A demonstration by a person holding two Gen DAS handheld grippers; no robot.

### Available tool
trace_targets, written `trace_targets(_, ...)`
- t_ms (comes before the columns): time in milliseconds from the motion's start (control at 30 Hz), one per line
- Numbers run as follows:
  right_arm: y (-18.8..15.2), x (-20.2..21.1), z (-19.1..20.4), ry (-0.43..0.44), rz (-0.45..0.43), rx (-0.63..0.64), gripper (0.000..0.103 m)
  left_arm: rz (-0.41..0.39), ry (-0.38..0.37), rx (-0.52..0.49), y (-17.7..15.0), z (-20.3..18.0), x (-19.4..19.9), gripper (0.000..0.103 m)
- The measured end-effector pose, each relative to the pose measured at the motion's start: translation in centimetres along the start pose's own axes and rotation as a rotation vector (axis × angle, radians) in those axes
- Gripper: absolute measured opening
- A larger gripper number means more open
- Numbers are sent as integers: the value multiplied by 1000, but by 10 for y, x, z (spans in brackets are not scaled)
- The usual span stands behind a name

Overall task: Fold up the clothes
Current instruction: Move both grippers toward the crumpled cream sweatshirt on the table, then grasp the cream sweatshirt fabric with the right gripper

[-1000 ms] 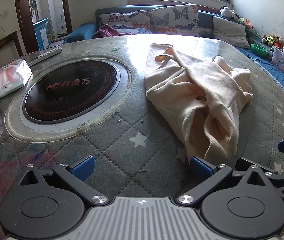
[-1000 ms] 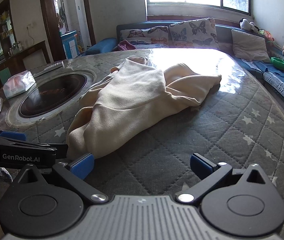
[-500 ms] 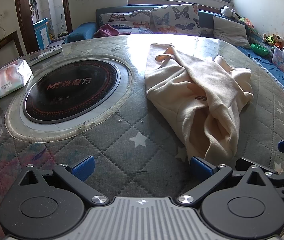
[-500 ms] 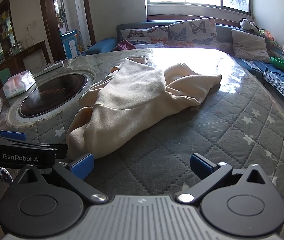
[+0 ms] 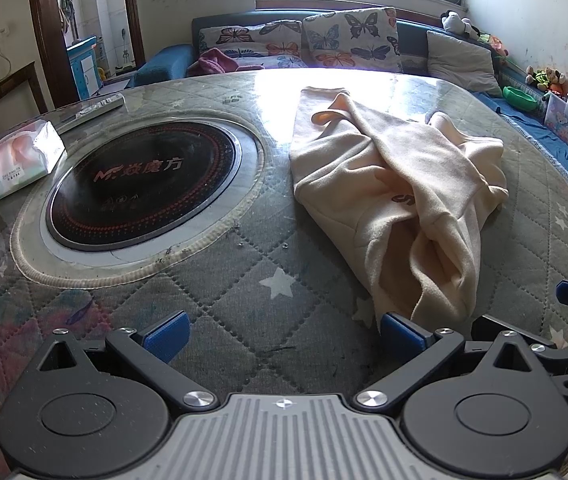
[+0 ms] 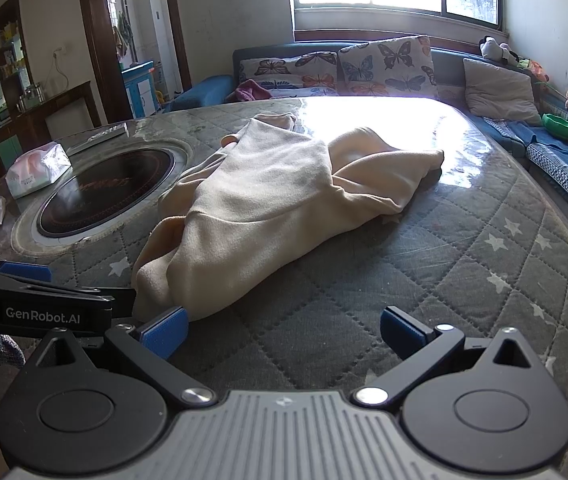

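A cream garment [image 5: 396, 188] lies crumpled in a long heap on the quilted star-pattern table cover [image 5: 243, 280]; the right wrist view shows the same garment [image 6: 267, 208] running from the near left toward the far right. My left gripper [image 5: 281, 332] is open low over the cover, its right blue pad just short of the garment's near end. My right gripper [image 6: 281, 330] is open too, with its left pad at that same near end. Nothing is held by either. The other gripper's arm shows at the edge of each view.
A round black induction cooktop [image 5: 143, 180] is set into the table left of the garment. Tissue packs [image 5: 19, 160] and a remote [image 5: 95, 106] lie at the far left. A sofa with butterfly cushions [image 5: 324, 44] stands beyond the table.
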State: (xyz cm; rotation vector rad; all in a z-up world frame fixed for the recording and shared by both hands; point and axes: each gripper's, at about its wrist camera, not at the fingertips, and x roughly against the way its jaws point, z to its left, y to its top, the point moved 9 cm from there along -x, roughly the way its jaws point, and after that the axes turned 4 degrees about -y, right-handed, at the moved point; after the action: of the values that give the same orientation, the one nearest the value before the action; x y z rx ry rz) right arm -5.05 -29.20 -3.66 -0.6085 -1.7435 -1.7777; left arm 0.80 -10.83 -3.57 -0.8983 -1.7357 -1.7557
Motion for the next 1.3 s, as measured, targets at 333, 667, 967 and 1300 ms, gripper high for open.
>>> trace_targets(333,6,-3,1,0,-1,7,103,-2,3,-3,7,2,-2,103)
trace_targets(667,21,-10,5,1,-21,35,103,-19,5,-13,22,6,-7,103)
trace_targets(967,46,-12,9,30,-59,54,103,-51,-26,-13,43,10,-8,103)
trace_targets(1300,90,-35,13,72,-81,75,102,-85,-12,18,68,30,-18,103)
